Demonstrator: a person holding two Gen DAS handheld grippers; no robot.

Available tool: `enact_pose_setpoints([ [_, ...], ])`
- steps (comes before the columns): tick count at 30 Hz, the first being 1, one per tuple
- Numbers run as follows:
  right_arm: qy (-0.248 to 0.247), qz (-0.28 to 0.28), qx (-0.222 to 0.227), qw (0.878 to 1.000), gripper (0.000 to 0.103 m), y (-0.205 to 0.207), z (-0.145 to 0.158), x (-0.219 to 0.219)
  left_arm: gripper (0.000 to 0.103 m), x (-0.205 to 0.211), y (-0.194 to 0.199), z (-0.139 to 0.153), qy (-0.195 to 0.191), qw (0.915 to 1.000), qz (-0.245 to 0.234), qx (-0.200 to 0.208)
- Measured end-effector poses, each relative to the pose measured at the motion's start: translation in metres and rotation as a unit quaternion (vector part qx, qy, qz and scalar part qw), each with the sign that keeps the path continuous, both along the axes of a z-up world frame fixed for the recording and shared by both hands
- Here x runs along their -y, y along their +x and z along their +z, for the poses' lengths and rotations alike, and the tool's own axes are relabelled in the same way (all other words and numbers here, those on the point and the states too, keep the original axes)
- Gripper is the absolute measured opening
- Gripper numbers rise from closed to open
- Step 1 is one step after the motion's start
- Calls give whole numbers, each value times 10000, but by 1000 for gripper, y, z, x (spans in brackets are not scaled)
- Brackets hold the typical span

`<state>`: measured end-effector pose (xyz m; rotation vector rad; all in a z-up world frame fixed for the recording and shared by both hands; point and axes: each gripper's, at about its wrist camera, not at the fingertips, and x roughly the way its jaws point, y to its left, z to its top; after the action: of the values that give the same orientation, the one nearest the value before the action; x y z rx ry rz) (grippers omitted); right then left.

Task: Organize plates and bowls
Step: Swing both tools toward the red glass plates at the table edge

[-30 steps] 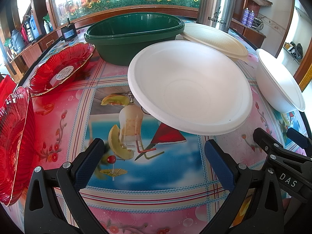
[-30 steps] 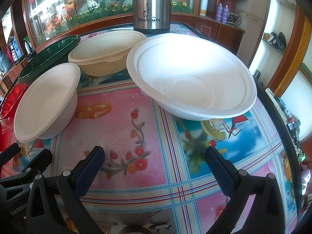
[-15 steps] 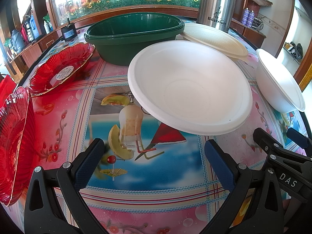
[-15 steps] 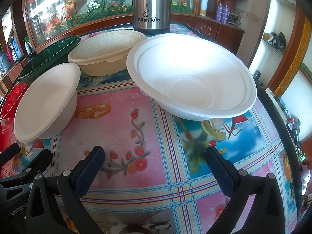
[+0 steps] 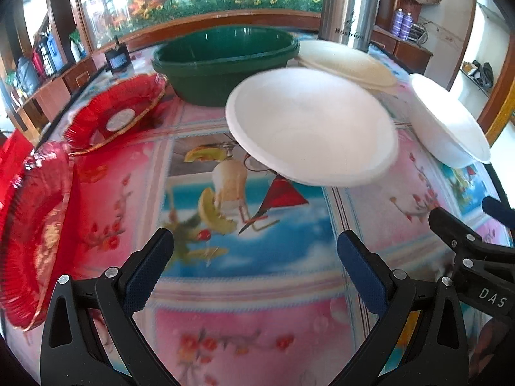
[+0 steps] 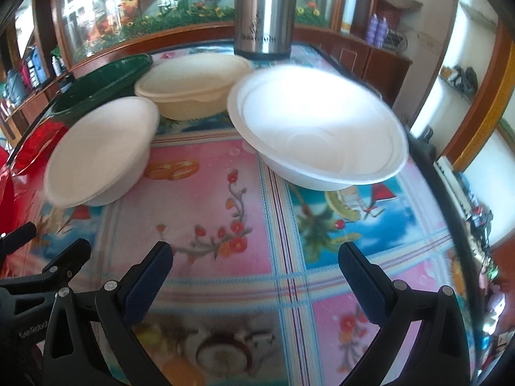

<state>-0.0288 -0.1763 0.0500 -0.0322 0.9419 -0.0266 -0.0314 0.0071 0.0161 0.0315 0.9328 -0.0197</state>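
In the left wrist view a white bowl point(image 5: 310, 125) sits ahead of my open, empty left gripper point(image 5: 254, 257). Two red plates point(image 5: 116, 115) point(image 5: 35, 225) lie to its left. A second white bowl point(image 5: 447, 122) stands at the right, a cream bowl point(image 5: 347, 61) behind. In the right wrist view my open, empty right gripper point(image 6: 256, 267) faces a large white bowl point(image 6: 318, 128), with the smaller white bowl point(image 6: 99, 148) at left and the cream bowl point(image 6: 193, 87) behind.
A dark green basin point(image 5: 222, 54) stands at the back of the table, also in the right wrist view point(image 6: 99, 83). A steel thermos point(image 6: 262, 9) stands behind the bowls. The table edge point(image 6: 450, 218) runs along the right. The floral tablecloth point(image 5: 257, 289) covers the table.
Both grippers have started moving; both views are now blurred and the bowls sit a little farther away and higher in the frame. Both jaws stay open.
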Motion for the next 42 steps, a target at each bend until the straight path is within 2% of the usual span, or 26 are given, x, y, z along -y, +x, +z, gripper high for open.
enact_pose_setpoints([
  [9,481,473,243,9974,102,-26,37,-13,103,-17,-35,31,-64,9997,-73,223],
  [16,584,796,352,9945,102,-28,46,-36,103,-36,-56,51,-10,9990,-49,433],
  [24,651,1366,512,9872,101,-31,63,-77,103,-81,-65,63,13,9980,303,554],
  [29,685,1627,463,9832,100,-25,64,-103,103,-107,-68,64,72,9974,454,556],
  [33,770,1916,410,9776,100,-19,66,-128,103,-145,-69,70,165,9959,670,590],
  [36,778,2173,334,9724,100,-12,67,-151,103,-178,-68,72,10,9941,945,527],
  [39,805,2411,203,9669,94,-4,66,-173,103,-213,-68,76,-100,9908,1256,496],
  [42,857,2651,12,9604,92,4,60,-197,103,-236,-64,74,23,9886,1434,461],
])
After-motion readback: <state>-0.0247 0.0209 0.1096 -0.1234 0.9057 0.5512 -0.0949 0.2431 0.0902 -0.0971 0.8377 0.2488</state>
